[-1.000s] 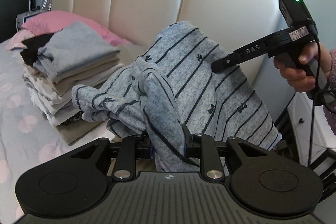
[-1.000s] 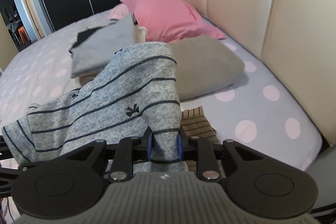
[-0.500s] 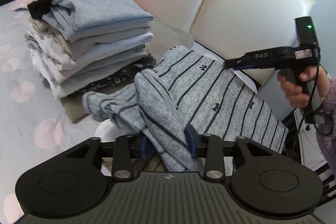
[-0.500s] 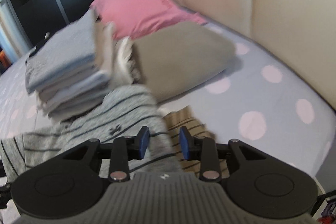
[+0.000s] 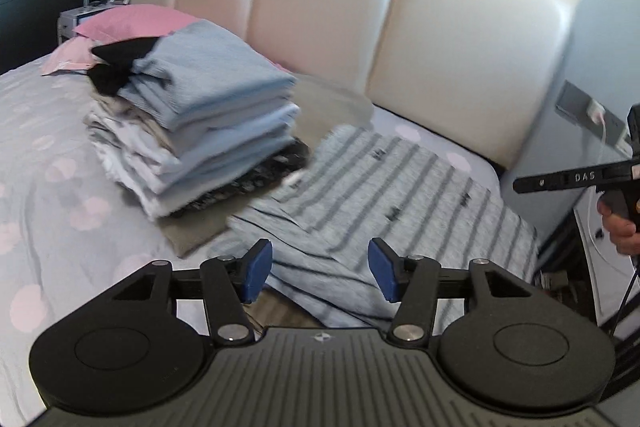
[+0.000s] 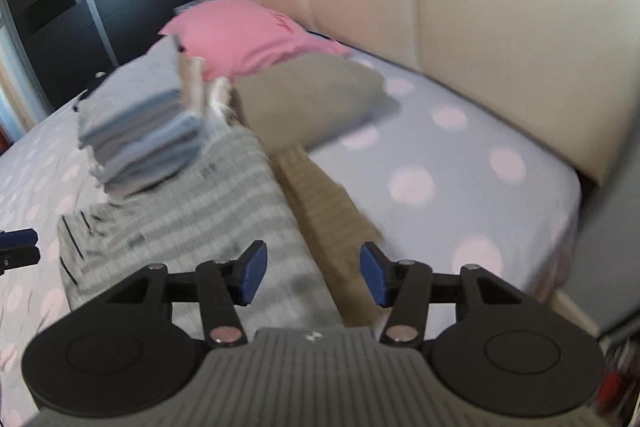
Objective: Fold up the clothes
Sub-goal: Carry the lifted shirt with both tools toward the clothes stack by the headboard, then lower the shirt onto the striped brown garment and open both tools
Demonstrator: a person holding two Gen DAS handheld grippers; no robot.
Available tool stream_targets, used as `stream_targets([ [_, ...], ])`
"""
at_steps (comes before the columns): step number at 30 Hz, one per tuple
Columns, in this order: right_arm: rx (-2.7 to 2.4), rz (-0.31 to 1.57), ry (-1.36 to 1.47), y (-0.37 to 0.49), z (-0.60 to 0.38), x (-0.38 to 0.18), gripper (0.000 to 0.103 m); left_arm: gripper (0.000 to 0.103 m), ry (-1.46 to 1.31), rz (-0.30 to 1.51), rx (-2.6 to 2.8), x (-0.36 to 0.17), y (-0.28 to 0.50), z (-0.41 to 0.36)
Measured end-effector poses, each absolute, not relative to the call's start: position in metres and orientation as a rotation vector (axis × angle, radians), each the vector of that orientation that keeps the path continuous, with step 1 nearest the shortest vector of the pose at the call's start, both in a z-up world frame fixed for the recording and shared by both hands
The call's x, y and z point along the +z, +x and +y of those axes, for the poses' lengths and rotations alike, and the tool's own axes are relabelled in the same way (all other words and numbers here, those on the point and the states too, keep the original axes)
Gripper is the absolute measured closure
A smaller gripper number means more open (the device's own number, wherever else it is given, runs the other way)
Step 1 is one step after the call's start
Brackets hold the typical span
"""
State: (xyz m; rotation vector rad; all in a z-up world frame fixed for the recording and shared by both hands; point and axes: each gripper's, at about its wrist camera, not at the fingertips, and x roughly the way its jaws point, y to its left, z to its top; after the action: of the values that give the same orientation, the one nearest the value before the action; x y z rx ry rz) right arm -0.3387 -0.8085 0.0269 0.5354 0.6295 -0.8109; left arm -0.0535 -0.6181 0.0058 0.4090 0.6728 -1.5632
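Note:
A grey garment with dark stripes [image 5: 384,195] lies spread on the bed near the headboard; in the right wrist view the same striped garment [image 6: 208,211] lies below the stack. My left gripper [image 5: 320,269] hangs over its near edge, jaws opening, blue pads clear of the cloth. My right gripper [image 6: 312,273] hovers over the garment's right edge and a tan striped cloth [image 6: 324,195], jaws opening, nothing pressed between them. From the left wrist view the right gripper's finger [image 5: 560,179] juts in at the right, held by a hand [image 5: 620,231].
A tall stack of folded clothes [image 5: 192,123] stands left of the garment, seen also as the stack [image 6: 140,131] in the right view. A pink pillow [image 6: 248,35] and an olive cushion [image 6: 308,99] lie behind. A cream headboard [image 5: 360,27] backs the dotted bedsheet [image 6: 440,171].
Both grippers held the striped garment in the air, lowered it onto the bed beside the stack, then let go and opened. The garment now lies flat.

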Motion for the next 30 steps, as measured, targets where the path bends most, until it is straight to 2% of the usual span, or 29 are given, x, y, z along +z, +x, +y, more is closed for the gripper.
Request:
stream_targets([
  [5,-0.843,0.514,0.757,-0.387,-0.799,-0.018,0.032,0.052,0.440,0.715,-1.564,-0.012,-0.066,-0.618],
  [9,-0.782,0.360,0.984,-0.402,-0.799,-0.049,0.030,0.052,0.417,0.769,-1.560,-0.021,-0.068,-0.622],
  [10,-0.772,0.332,1.022,-0.401,-0.800,-0.053,0.034,0.052,0.417,0.772,-1.556,-0.022,-0.070,-0.623],
  [11,-0.762,0.303,1.060,-0.399,-0.800,-0.058,0.057,0.052,0.421,0.771,-1.551,-0.022,-0.071,-0.624],
  [12,-0.751,0.274,1.097,-0.398,-0.801,-0.063,0.069,0.052,0.425,0.769,-1.547,-0.022,-0.072,-0.624],
  [14,-0.748,0.248,1.099,-0.395,-0.799,-0.059,0.085,0.052,0.427,0.764,-1.544,-0.020,-0.071,-0.624],
  [17,-0.740,0.229,1.036,-0.393,-0.794,-0.033,0.089,0.052,0.417,0.761,-1.541,-0.015,-0.067,-0.625],
  [21,-0.756,0.216,0.962,-0.393,-0.798,0.010,0.091,0.052,0.400,0.754,-1.540,-0.009,-0.065,-0.629],
  [24,-0.838,0.256,0.957,-0.390,-0.813,0.022,0.091,0.052,0.390,0.747,-1.543,-0.007,-0.065,-0.635],
  [28,-0.922,0.412,1.001,-0.379,-0.829,-0.008,0.091,0.052,0.408,0.738,-1.534,-0.010,-0.067,-0.642],
  [30,-0.960,0.428,1.005,-0.380,-0.829,-0.026,0.090,0.053,0.438,0.731,-1.523,-0.013,-0.068,-0.645],
])
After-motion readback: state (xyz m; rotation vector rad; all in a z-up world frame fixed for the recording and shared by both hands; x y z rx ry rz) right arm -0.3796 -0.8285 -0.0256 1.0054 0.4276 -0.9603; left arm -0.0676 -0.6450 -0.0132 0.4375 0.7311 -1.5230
